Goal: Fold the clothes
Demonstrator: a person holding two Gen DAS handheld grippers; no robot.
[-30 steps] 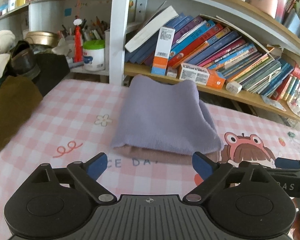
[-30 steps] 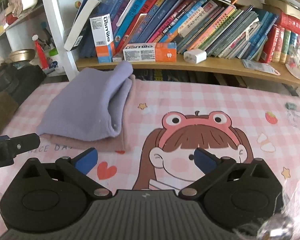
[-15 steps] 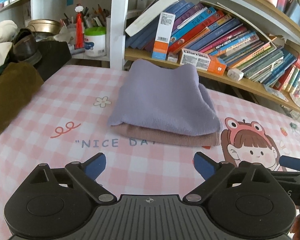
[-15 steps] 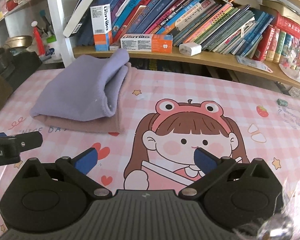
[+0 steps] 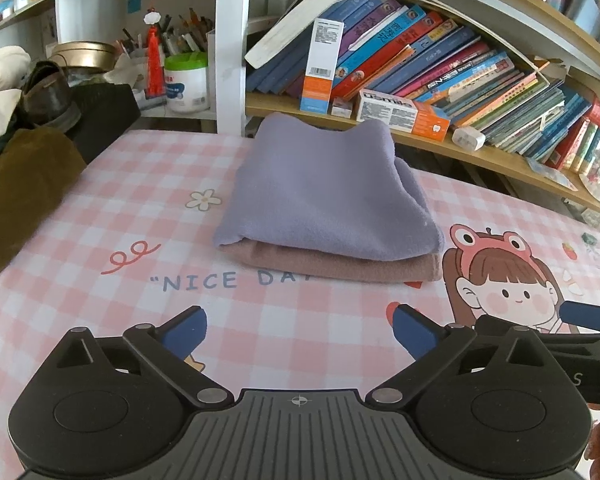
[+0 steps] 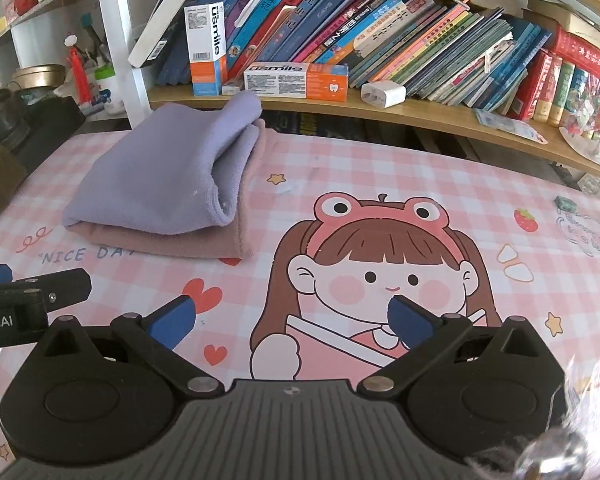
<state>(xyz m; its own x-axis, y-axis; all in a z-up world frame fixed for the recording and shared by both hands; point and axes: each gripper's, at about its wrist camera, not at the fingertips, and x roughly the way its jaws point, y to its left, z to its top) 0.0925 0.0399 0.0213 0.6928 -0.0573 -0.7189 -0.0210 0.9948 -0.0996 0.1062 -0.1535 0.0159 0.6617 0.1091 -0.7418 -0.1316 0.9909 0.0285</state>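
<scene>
A folded lilac cloth (image 5: 324, 192) lies on top of a folded dusty-pink cloth (image 5: 340, 266), both stacked on the pink checked table cover (image 5: 100, 220) near the shelf. My left gripper (image 5: 300, 324) hovers in front of the stack; its jaws are opening and nothing is between them. In the right wrist view the lilac cloth (image 6: 168, 172) and the pink cloth (image 6: 172, 240) sit at upper left. My right gripper (image 6: 292, 312) stands open over the cartoon girl print, holding nothing. Neither gripper touches the stack.
A wooden bookshelf (image 5: 500, 160) full of leaning books runs behind the table, with toothpaste boxes (image 5: 404, 114) and a white charger (image 5: 468, 138) on it. A brown garment (image 5: 20, 184) and a dark shoe (image 5: 48, 96) lie at the left edge.
Both wrist views have drawn back and lifted a little, so the stack looks farther away and more of the table cover shows. The cloths have not moved.
</scene>
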